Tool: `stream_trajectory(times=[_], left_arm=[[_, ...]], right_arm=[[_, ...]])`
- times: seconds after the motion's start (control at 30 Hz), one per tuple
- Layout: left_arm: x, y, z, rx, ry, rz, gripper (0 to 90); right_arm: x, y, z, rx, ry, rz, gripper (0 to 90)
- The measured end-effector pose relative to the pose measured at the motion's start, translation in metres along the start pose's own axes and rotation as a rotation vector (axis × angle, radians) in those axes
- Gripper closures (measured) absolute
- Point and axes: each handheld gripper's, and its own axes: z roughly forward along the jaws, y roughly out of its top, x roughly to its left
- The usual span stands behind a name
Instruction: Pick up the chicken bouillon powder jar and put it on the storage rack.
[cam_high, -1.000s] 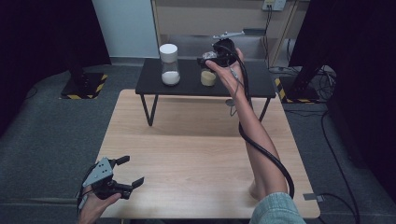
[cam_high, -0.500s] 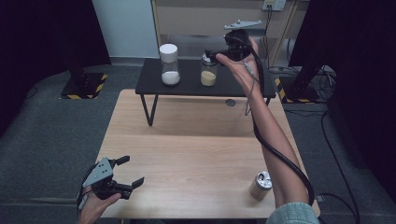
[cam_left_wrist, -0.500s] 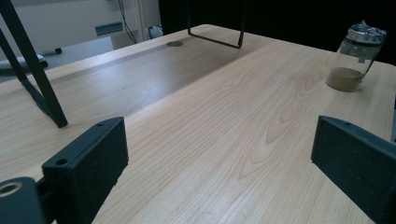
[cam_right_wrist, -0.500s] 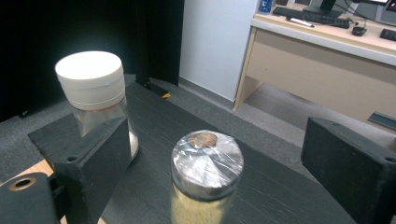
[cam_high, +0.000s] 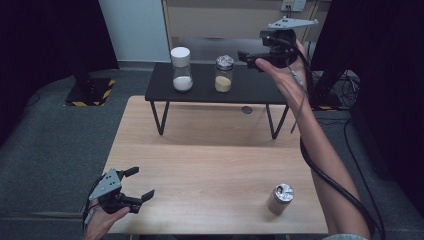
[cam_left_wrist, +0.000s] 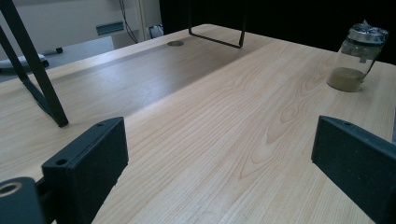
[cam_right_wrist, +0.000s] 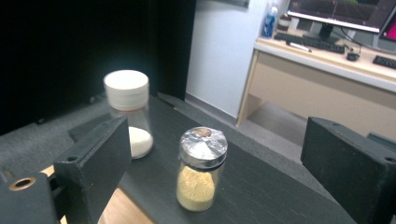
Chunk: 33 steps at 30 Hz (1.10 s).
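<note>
Since a second ago the right gripper (cam_high: 248, 56) has drawn back from the yellow jar (cam_high: 224, 73) toward the right end of the black shelf (cam_high: 260, 90), lifting a little, and the jar it was at now stands free on the shelf.

Nearest, at the desk's (cam_high: 210, 165) front left corner, the left gripper (cam_high: 140, 184) rests in the person's hand with its jaws apart and nothing between them (it has not shifted). In the left gripper view those jaws frame bare wood, with the brown jar (cam_left_wrist: 357, 58) standing beyond.

That brown jar (cam_high: 280, 198), silver-lidded, stands upright near the desk's front right corner, well apart from both grippers.

Farther back, the shelf spans the desk's far edge. On it the white-lidded jar (cam_high: 181, 69) stands toward the left end and the yellow jar just to its right, near but not touching.

The right gripper hovers above the shelf's right part, jaws wide apart and empty; in its own view the yellow jar (cam_right_wrist: 200, 169) sits between the jaws but farther off, untouched.
</note>
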Motion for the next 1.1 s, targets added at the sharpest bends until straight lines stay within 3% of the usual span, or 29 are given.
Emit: stream_trajectory(times=[0.7,1.0,1.1], left_arm=[[0.001,-0.001,0.000,-0.005,0.002,-0.007,2.6],[0.000,-0.001,0.000,-0.007,0.002,-0.005,2.6],[0.000,-0.001,0.000,-0.007,0.005,-0.007,2.6]], right_arm=[[0.009,-0.057,-0.091,-0.071,0.097,-0.009,7.4],[0.012,-0.090,-0.131,-0.117,0.079,-0.006,6.8],[0.015,-0.101,-0.144,-0.110,0.058,-0.008,6.8]])
